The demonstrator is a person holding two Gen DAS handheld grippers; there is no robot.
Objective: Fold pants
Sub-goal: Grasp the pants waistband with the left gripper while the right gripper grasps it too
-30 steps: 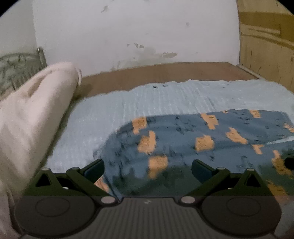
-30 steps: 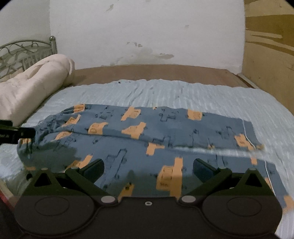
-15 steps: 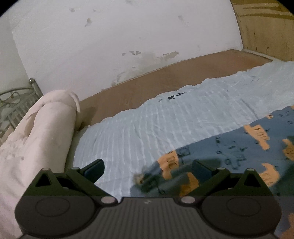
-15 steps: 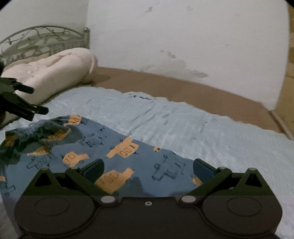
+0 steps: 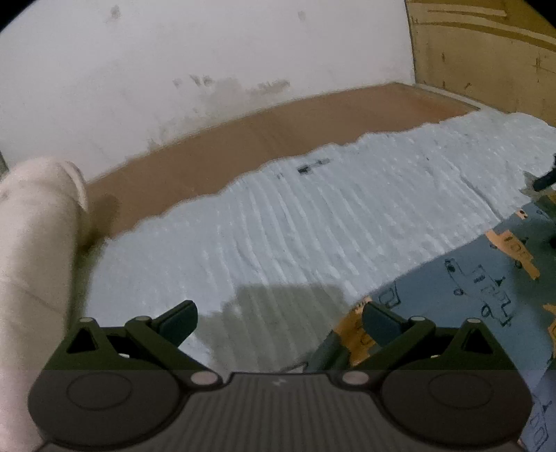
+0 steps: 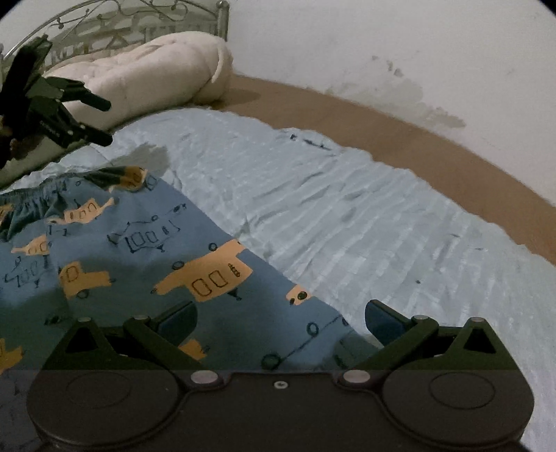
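Observation:
Blue pants (image 6: 139, 250) with orange truck prints lie spread on a pale blue bed sheet (image 6: 365, 215); their gathered waistband is at the left. In the left wrist view the pants (image 5: 486, 288) fill the lower right. My left gripper (image 5: 279, 321) is open, low over the sheet at the pants' edge, its right finger over the cloth corner. It also shows in the right wrist view (image 6: 100, 121), open above the waistband end. My right gripper (image 6: 280, 321) is open, just above the pants' far edge.
A rolled cream quilt (image 6: 146, 76) lies at the head of the bed by a metal headboard (image 6: 104, 21). Bare brown mattress (image 5: 260, 139) runs along the white wall. A wooden panel (image 5: 486, 52) stands at the right.
Both grippers swung toward the far side of the pants and came down closer to the cloth. The left gripper moved off the pants' middle to their edge. Both stayed open.

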